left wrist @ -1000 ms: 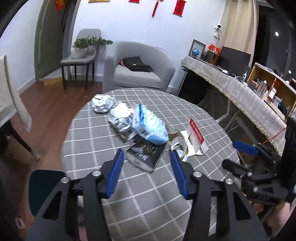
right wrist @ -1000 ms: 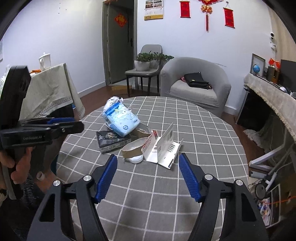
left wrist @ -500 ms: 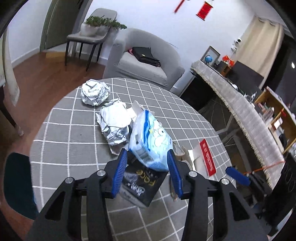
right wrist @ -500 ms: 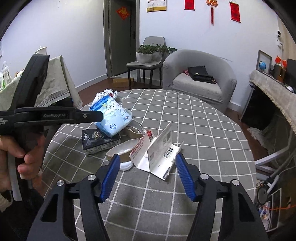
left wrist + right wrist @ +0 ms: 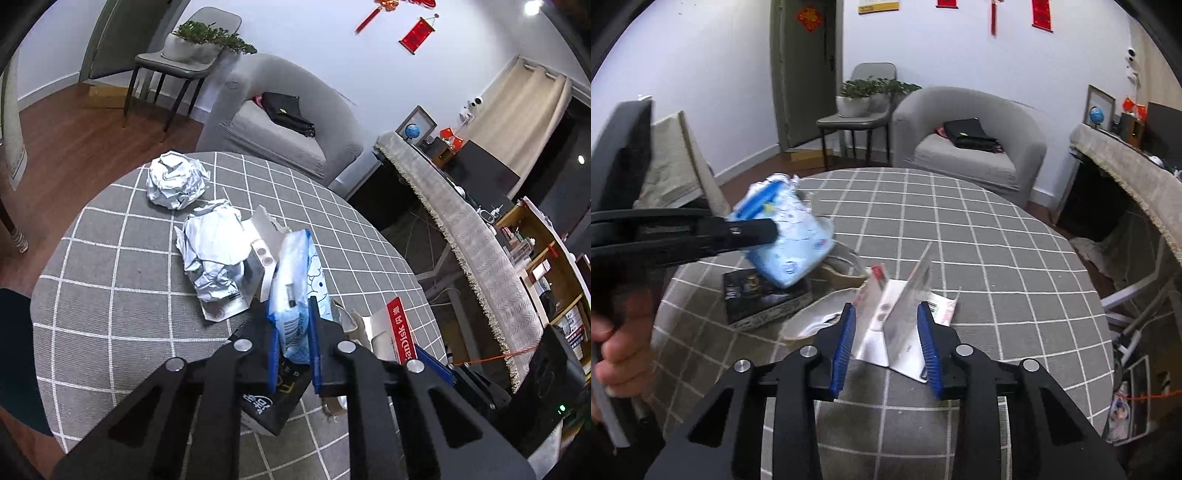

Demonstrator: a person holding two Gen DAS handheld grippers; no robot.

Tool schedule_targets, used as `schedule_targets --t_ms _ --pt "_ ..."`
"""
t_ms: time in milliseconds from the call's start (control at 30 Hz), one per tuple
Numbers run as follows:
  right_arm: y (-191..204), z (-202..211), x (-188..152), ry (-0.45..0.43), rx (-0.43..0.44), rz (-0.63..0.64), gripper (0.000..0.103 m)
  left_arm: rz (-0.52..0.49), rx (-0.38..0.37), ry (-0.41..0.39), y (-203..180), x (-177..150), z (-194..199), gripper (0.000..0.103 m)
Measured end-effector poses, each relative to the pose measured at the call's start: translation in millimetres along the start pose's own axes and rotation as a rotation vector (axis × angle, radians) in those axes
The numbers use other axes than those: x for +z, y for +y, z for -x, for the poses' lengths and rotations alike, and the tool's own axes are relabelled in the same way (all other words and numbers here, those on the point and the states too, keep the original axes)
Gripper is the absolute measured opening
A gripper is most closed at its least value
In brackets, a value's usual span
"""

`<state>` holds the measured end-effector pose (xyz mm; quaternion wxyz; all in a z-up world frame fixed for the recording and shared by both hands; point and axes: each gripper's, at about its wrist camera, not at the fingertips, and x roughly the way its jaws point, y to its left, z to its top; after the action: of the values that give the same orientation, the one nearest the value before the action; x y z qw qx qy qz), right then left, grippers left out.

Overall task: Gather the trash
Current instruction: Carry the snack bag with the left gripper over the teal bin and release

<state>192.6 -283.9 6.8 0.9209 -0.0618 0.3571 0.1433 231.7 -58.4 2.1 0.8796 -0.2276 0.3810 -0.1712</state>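
My left gripper (image 5: 293,347) pinches the blue bag (image 5: 295,291) mid-frame, my right gripper (image 5: 886,347) half open around the card pack (image 5: 905,328), low center, table (image 5: 997,258) under both.

R gripper (image 5: 886,341) low over the checked surface (image 5: 997,258), jaws part-open either side of a folded card package (image 5: 905,317), contact unclear. L gripper (image 5: 753,230) clamps a blue-white wipes pack (image 5: 792,236), lifted above a black box (image 5: 761,295). Tape roll (image 5: 816,321) beside card.
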Motion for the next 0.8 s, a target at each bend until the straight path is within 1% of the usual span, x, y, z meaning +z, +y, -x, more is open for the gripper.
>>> schedule_targets --t_ms 100,167,333,400,467,500,533,567,667,800 --pt "-4.3 -5.7 0.5 0.017 -0.018 -0.024 0.032 -0.022 -0.006 -0.001 -3.3 -3.2 4.4 0.013" --pt "-9.3 -11.0 2.3 0.033 -0.023 -0.045 0.028 -0.042 -0.008 -0.001 -5.7 -4.8 6.0 0.013" --pt "-17.0 -20.7 7.0 0.039 -0.023 -0.086 0.021 -0.107 -0.020 -0.012 -14.9 -9.1 16.6 0.012" --pt "-17.6 -26.9 9.3 0.049 -0.023 -0.093 0.017 -0.149 -0.017 -0.024 -20.0 -11.6 23.8 0.012" --pt "-18.7 -31.8 11.8 0.062 -0.046 -0.101 0.009 -0.194 -0.007 -0.040 -24.7 -14.9 30.9 0.012" --pt "-19.3 -32.1 12.9 0.066 -0.055 -0.105 0.008 -0.220 0.003 -0.050 -28.0 -16.6 34.9 0.012" --pt "-19.8 -31.3 13.1 0.067 -0.057 -0.109 0.003 -0.244 0.012 -0.060 -30.9 -18.8 38.5 0.012" --pt "-20.0 -30.8 13.1 0.066 -0.056 -0.114 0.001 -0.269 0.019 -0.074 -32.6 -19.8 43.6 0.012" --pt "-20.4 -26.2 18.0 0.048 -0.061 -0.128 0.001 -0.303 0.026 -0.103 -33.4 -20.6 55.4 0.012" --pt "-14.5 -11.6 24.9 0.005 -0.059 -0.128 0.001 -0.316 0.047 -0.138 -26.3 -17.5 71.8 0.012"
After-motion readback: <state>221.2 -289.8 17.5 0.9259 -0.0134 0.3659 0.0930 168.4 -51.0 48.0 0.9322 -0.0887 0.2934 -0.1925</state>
